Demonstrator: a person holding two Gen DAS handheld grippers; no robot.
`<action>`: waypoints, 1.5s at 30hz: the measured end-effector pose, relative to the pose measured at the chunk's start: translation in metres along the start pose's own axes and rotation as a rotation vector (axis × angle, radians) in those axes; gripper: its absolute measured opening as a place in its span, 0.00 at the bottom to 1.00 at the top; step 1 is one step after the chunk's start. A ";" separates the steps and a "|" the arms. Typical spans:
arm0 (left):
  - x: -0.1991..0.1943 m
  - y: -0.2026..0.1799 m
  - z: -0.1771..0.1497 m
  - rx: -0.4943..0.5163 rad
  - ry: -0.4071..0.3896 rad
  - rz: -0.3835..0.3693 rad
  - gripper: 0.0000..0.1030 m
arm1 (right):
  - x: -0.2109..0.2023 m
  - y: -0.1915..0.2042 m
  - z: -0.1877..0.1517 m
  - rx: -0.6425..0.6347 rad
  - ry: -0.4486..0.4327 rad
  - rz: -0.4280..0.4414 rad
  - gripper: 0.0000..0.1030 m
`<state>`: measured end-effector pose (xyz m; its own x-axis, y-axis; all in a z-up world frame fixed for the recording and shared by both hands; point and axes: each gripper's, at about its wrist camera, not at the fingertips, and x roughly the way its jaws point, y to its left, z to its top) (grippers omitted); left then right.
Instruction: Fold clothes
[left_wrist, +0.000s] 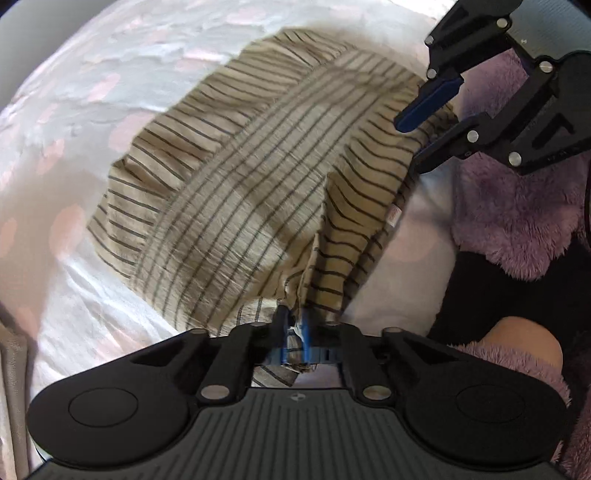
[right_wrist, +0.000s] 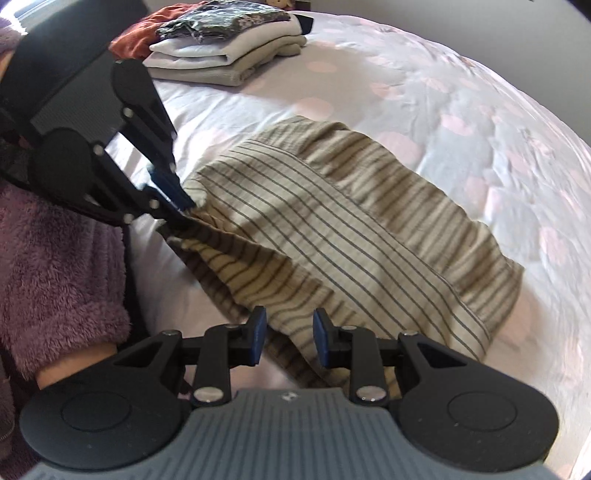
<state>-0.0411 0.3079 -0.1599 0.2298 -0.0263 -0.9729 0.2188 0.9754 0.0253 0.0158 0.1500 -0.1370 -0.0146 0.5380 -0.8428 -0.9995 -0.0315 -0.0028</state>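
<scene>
While my left tongs (left_wrist: 293, 330) pinch a bunched corner of the striped beige garment (left_wrist: 240, 184), the rest of the cloth lies spread over the bed (left_wrist: 74, 110), partly doubled over itself with one layer lapping the other. From the right wrist view those same left tongs (right_wrist: 181, 205) bite the garment's (right_wrist: 332, 229) near corner, lifting it slightly off the bedspread (right_wrist: 443, 92), which is pale with pink dots. My right tongs (right_wrist: 289, 334) stand wide, blue pads (right_wrist: 259, 332) parted on either side of the nearest striped edge; whether they touch the fabric I cannot tell. Seen from the left wrist, my right tongs (left_wrist: 421, 134) hang at the garment's far right corner, fingers spread. A small label (left_wrist: 394, 215) shows along the garment's right hem. At the far end of the bed sits a stack of folded clothes (right_wrist: 225, 51): pale cream and grey pieces below, a dark patterned one on top, a rust-red item just beside it. My purple fleece sleeve (right_wrist: 55, 251) fills the left edge of the right wrist view. No baskets or boxes show in either view.
</scene>
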 end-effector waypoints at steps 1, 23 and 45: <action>0.003 0.004 0.001 -0.008 0.020 -0.032 0.03 | 0.002 0.004 0.003 -0.012 -0.006 0.011 0.30; 0.002 0.093 -0.035 -0.383 -0.109 -0.161 0.04 | 0.080 -0.018 0.017 0.169 -0.002 0.025 0.23; 0.019 0.016 -0.015 0.018 0.126 -0.056 0.25 | 0.056 0.073 0.011 -0.338 -0.080 0.002 0.24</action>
<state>-0.0470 0.3264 -0.1814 0.0956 -0.0519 -0.9941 0.2450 0.9691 -0.0270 -0.0583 0.1876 -0.1786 -0.0325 0.6018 -0.7980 -0.9339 -0.3028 -0.1903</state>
